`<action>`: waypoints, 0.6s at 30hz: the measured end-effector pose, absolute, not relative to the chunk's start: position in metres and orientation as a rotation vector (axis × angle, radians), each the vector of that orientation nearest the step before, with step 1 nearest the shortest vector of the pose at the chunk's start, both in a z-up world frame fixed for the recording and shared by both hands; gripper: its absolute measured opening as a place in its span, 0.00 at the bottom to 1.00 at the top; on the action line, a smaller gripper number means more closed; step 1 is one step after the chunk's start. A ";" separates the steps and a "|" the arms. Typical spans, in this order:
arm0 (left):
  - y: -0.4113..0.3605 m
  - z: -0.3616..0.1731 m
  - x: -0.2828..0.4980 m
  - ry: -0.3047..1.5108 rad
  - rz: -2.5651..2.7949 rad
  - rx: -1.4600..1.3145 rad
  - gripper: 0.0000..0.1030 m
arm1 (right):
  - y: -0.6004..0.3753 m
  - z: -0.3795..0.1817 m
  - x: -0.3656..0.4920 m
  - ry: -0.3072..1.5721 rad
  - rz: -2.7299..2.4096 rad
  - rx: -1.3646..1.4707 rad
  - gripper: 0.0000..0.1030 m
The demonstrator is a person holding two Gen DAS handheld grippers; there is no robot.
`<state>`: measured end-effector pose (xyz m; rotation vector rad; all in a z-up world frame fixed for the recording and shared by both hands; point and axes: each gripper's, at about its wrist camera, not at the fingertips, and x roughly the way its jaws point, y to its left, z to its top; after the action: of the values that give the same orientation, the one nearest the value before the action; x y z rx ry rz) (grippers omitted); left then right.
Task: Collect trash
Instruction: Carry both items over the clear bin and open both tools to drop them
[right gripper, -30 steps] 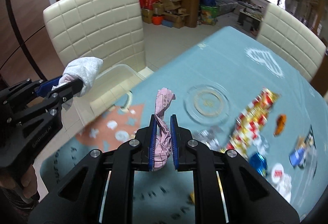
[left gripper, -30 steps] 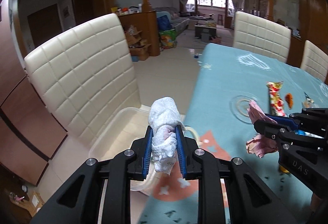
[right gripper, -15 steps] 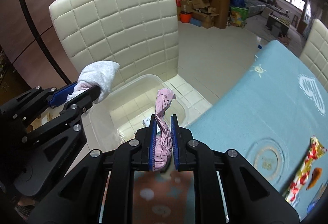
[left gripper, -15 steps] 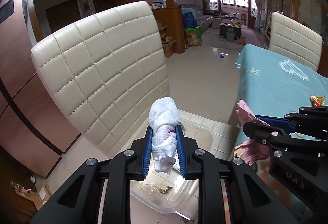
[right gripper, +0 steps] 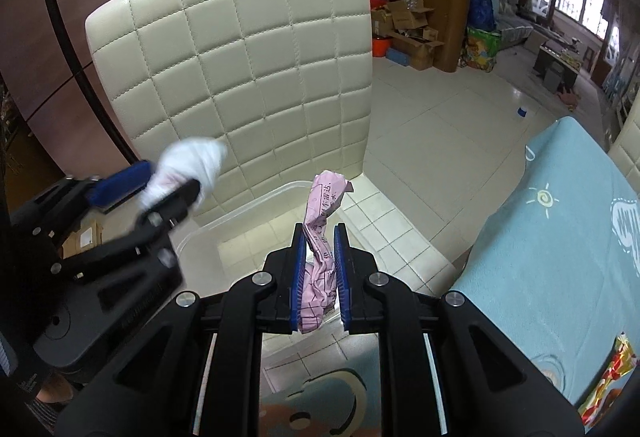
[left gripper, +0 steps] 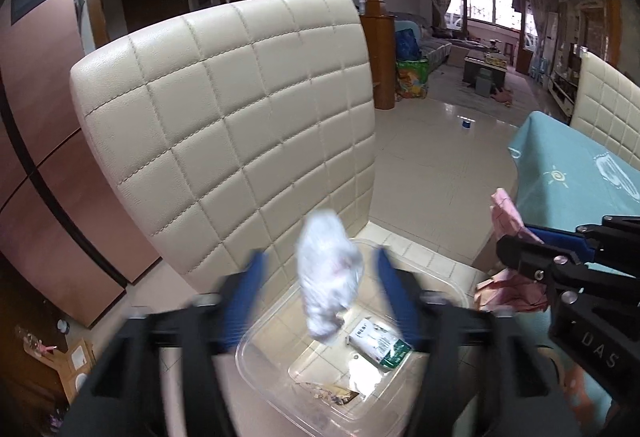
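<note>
My left gripper (left gripper: 318,297) is open, its blue pads blurred and spread wide. A crumpled white tissue (left gripper: 328,277) is loose between them, above the clear plastic bin (left gripper: 280,317) on the chair seat. The bin holds a white-green packet (left gripper: 378,345) and other scraps. In the right wrist view the left gripper (right gripper: 160,185) and the tissue (right gripper: 192,161) show at left. My right gripper (right gripper: 320,269) is shut on a crumpled pink paper (right gripper: 322,225) over the bin's rim (right gripper: 248,205). It also shows in the left wrist view (left gripper: 516,233).
A cream quilted chair back (left gripper: 232,125) rises right behind the bin. The table with a light blue cloth (right gripper: 560,245) lies to the right, with a colourful wrapper (right gripper: 608,385) on it. Tiled floor and boxes (right gripper: 408,29) lie beyond.
My left gripper has opened and let go of the white tissue over the bin. Both grippers have moved left from the table to above the bin. The right keeps hold of the pink paper.
</note>
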<state>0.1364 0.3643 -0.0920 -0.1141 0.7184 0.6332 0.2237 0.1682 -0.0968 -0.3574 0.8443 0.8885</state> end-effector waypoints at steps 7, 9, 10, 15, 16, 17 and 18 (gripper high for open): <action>0.371 -0.096 0.128 0.714 0.678 -0.097 0.77 | 0.176 -0.107 0.223 0.872 0.891 -0.373 0.16; 0.373 -0.096 0.124 0.718 0.680 -0.097 0.77 | 0.179 -0.108 0.222 0.881 0.903 -0.371 0.16; 0.374 -0.096 0.123 0.718 0.682 -0.097 0.77 | 0.180 -0.108 0.220 0.883 0.908 -0.375 0.16; 0.377 -0.094 0.114 0.721 0.704 -0.109 0.77 | 0.187 -0.112 0.213 0.902 0.933 -0.413 0.20; 0.377 -0.093 0.112 0.722 0.711 -0.112 0.77 | 0.187 -0.112 0.213 0.902 0.931 -0.418 0.35; 0.378 -0.093 0.111 0.723 0.715 -0.115 0.77 | 0.186 -0.111 0.212 0.881 0.894 -0.429 0.44; 0.379 -0.091 0.108 0.716 0.737 -0.119 0.77 | 0.183 -0.108 0.212 0.850 0.866 -0.428 0.64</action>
<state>0.1076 0.3790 -0.0908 -0.1192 0.7159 0.7375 0.2124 0.1832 -0.1082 -0.4282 0.8502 0.8660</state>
